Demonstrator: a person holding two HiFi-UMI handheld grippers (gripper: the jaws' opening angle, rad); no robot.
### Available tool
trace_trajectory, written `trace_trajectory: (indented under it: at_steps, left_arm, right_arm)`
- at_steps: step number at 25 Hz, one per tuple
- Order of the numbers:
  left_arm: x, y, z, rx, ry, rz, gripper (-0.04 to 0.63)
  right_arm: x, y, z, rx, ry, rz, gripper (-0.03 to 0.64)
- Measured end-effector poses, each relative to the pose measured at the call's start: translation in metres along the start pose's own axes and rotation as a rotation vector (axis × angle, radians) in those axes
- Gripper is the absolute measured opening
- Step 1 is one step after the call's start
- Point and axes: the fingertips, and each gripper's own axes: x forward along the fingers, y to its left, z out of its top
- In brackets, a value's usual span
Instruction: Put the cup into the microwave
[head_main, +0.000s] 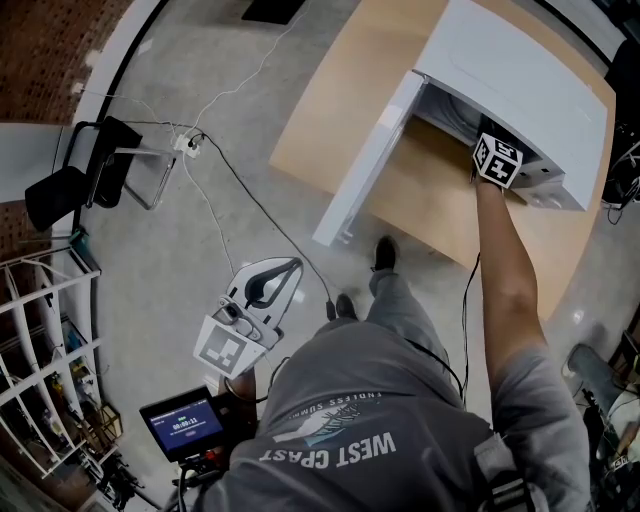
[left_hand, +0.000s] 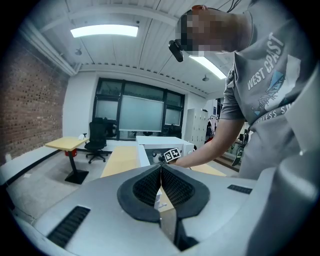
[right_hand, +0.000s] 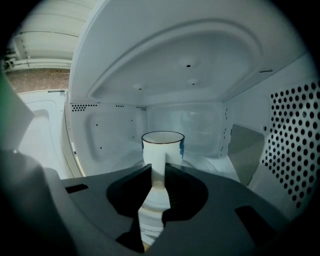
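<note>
Right gripper (right_hand: 156, 172) reaches inside the microwave (head_main: 520, 90), clamped on the cup (right_hand: 162, 145)
Cup stands upright in the cavity, its handle (right_hand: 150, 220) pinched between the jaws; door (head_main: 365, 160) open; left gripper (left_hand: 161, 175) held low, jaws together, empty

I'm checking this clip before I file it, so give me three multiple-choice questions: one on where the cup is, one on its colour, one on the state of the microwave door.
1. Where is the cup? A on the floor; B inside the microwave; C on a chair.
2. What colour is the cup's body? A white; B red; C black.
3. How is the microwave's door? A shut; B taken off; C swung open.

Key: 1 B, the right gripper view shows the cup upright between the cavity walls. 2 A, its body is white under a dark rim. 3 C, the head view shows the door swung out over the table.
</note>
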Motion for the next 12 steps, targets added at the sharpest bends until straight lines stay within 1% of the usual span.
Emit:
trace_trajectory:
  at_steps: [5,6,7,8,12]
  left_arm:
    - [-0.009,-0.002,-0.001,-0.001,-0.011,0.004,0.021]
    - [-0.011,-0.002,-0.001,-0.001,-0.012,0.005,0.021]
    - [-0.013,-0.002,-0.001,-0.001,-0.013,0.007,0.021]
    - [-0.015,-0.001,-0.001,-0.001,-0.016,0.008,0.021]
    - [-0.022,-0.002,-0.003,0.004,-0.025,0.009,0.021]
  right_arm:
    - [0.0,0.0,0.001,-0.023,0.019,0.005,0.071]
    - [0.0,0.0,0.001,-0.023,0.026,0.003,0.088]
    - [0.001,-0.001,0.0,-0.02,0.033,0.001,0.128]
    - [0.001,-0.001,-0.002,-0.016,0.042,0.001,0.149]
    - [-0.005,0.002,-0.007,-0.008,0.062,-0.005,0.156]
